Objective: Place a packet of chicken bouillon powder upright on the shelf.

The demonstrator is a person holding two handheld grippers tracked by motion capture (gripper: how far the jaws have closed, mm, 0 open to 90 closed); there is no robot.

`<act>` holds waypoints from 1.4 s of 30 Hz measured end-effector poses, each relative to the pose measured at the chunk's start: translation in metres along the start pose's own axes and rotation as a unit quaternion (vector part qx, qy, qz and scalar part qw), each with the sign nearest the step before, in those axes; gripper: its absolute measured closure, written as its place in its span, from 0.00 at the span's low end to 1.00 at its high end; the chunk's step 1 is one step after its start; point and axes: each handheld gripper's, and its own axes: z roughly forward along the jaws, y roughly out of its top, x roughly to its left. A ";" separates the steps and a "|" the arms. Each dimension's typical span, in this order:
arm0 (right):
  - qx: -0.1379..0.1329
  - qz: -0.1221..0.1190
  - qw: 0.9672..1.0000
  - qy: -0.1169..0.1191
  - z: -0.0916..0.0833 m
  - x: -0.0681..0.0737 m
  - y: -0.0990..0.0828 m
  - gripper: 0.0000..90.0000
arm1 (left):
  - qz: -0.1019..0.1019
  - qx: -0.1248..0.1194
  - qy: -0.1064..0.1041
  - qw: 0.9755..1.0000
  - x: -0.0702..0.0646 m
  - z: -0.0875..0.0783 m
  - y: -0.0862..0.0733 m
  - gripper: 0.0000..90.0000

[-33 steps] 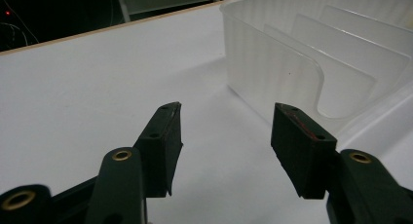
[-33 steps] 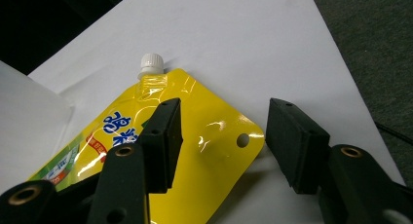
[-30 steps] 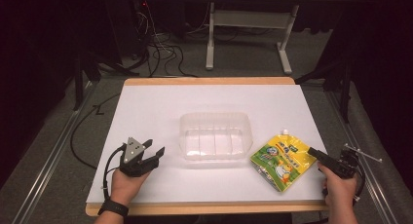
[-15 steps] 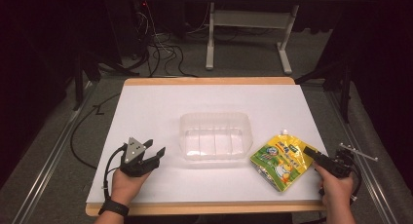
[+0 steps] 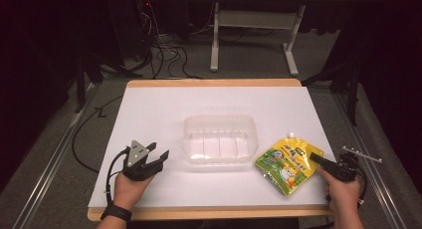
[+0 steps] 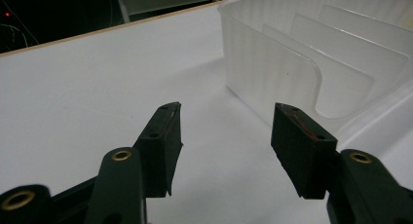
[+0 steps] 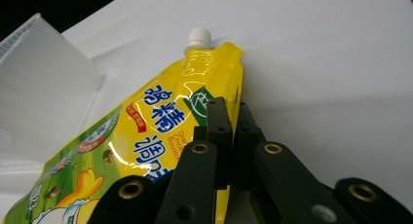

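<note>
At table's right edge, right gripper (image 5: pixel 316 159) fingers (image 7: pixel 217 121) apparently pinch pouch (image 5: pixel 284 164).

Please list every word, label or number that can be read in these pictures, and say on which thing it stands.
"鸡精": large blue characters on the yellow pouch, in the right gripper view.
Small white text on its red label: too small to read.
Small orange Latin print under the blue characters: blurred, partly hidden.
Clear plastic container: no text.

light: bright table (image 5: pixel 164 114), dark surround; focus: soft – glare on pouch (image 7: pixel 146 131)
</note>
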 end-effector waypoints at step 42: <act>-0.211 -0.198 0.957 -0.012 -0.074 0.097 0.011 0.98 | 0.003 -0.005 0.003 1.000 -0.002 0.006 0.003 0.54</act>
